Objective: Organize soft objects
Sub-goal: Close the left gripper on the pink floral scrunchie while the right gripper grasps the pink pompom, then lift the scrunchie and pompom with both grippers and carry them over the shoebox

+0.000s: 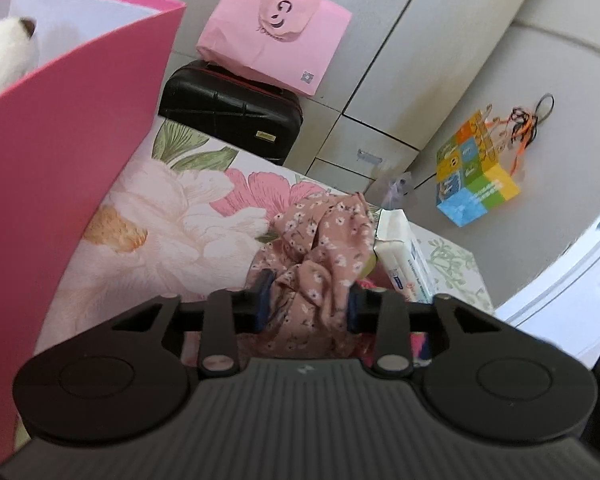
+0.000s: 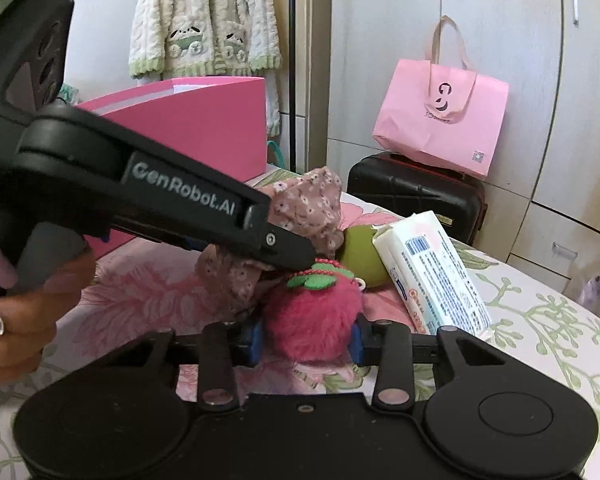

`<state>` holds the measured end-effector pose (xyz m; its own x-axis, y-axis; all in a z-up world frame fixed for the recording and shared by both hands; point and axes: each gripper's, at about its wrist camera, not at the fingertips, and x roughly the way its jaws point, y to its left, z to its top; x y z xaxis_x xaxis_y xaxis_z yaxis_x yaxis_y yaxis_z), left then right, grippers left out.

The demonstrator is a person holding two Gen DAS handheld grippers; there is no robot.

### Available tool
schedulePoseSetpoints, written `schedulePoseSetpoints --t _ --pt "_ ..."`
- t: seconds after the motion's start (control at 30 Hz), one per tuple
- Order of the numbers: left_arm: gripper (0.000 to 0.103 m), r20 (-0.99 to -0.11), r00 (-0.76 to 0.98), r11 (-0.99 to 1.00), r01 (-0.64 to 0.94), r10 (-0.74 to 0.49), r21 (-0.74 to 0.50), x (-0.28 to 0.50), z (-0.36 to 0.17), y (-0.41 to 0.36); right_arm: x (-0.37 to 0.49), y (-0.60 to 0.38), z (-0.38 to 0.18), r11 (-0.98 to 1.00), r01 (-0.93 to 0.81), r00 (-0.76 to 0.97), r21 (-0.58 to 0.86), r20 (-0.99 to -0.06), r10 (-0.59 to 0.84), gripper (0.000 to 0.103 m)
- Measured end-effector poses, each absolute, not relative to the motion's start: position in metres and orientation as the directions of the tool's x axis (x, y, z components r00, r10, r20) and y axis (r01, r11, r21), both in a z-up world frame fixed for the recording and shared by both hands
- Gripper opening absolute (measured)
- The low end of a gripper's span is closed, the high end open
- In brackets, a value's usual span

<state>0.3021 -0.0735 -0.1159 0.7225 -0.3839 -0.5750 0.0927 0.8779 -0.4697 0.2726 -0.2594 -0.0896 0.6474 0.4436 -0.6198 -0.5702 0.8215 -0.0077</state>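
**Both grippers clamped on soft things on the flowered bed**

Nearest the right wrist camera, the right gripper (image 2: 305, 338) is clenched on a fuzzy pink plush strawberry (image 2: 314, 312), its blue pads pressed into the fur on either side. The strawberry has a green felt leaf on top and rests on the floral bedspread (image 2: 540, 320).

Nearest the left wrist camera, the left gripper (image 1: 306, 302) grasps a bunch of dusty-pink floral cloth (image 1: 320, 248), with the fabric squeezed between its blue pads. In the right wrist view that same gripper reaches in from the left, held by a person's hand (image 2: 16, 312) wearing a ring, and its tip sits just above the strawberry's leaf with the cloth gathered around it.

A white wet-wipes pack (image 2: 432, 272) leans tilted just right of the strawberry and touches the cloth's right side in the left view. A green rounded thing (image 2: 360, 256) lies between the cloth and the pack.

To the left stands an open bright pink box (image 1: 60, 168), with a white plush toy (image 1: 4, 52) showing inside it.

At the far edge of the bed a black suitcase (image 1: 228, 108) carries a pale pink tote bag (image 1: 276, 32).
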Motion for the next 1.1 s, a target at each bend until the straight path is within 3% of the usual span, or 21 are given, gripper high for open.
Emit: schedulePoseSetpoints --t 0.1,0.3,1.1 --pt "0.020 -0.567 0.727 0.876 0.099 -0.387 -0.472 0.296 -0.115 -0.073 0.264 -0.261 -0.089 0.845 -0.535 0.661 0.004 -0.621 0.422 0.043" --pt "0.017 -0.548 0.754 0.899 0.127 -0.362 -0.420 0.274 -0.108 -0.073 0.239 -0.266 -0.088 0.891 -0.453 0.696 0.025 -0.615 0.371 0.044" --pt "0.017 -0.472 0.752 0.871 0.279 -0.460 -0.403 0.173 -0.091 -0.027 0.154 -0.270 -0.076 0.924 -0.354 0.734 0.147 -0.569 0.371 0.044"
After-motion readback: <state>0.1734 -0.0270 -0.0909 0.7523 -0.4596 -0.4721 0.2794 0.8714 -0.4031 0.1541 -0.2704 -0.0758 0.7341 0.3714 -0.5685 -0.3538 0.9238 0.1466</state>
